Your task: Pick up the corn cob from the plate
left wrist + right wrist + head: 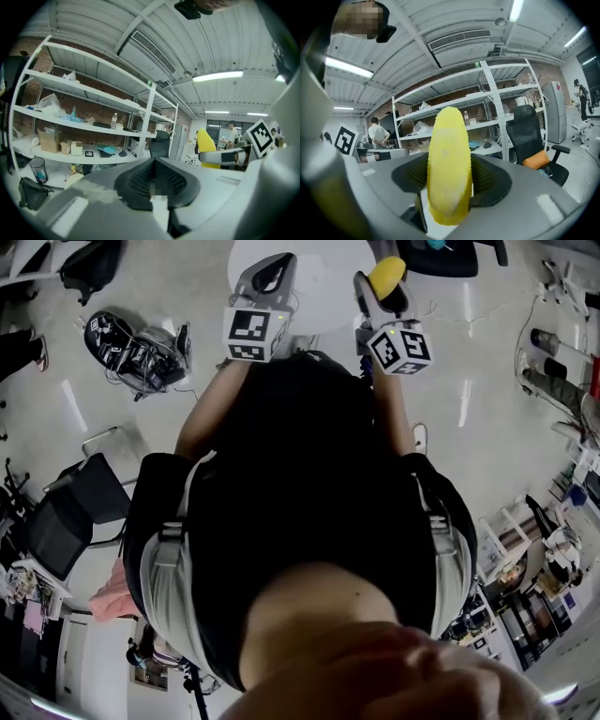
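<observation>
"Right tongs (447, 199), then. What have they got?"

"They're clamped on the corn cob (449, 164). It stands upright between the two jaws, with its tip poking out past them."

"And the left tongs (159, 208)?"

"Drawn together on nothing, as far as their own view shows. No corn and no plate between the jaws, only shelves and ceiling beyond."

"Where is the corn compared with the desk (323, 268)?"

"From the head view the round white desk lies beyond both tongs, and the cob shows against its right edge. It isn't resting on the desk. I'd judge it lifted clear, because the right tongs' view looks out at shelving and ceiling lights instead of any surface."

"Is the plate in sight?"

"No, I can't find it in any view. The person's body and the tongs hide a good part of the desk."

"So how far along is the job?"

"I'd call the pick-up done. The cob is gripped and looks lifted clear of the desk. As far as I can judge, all that's left is to hold that grip steady. The left tongs have no part in it."
</observation>
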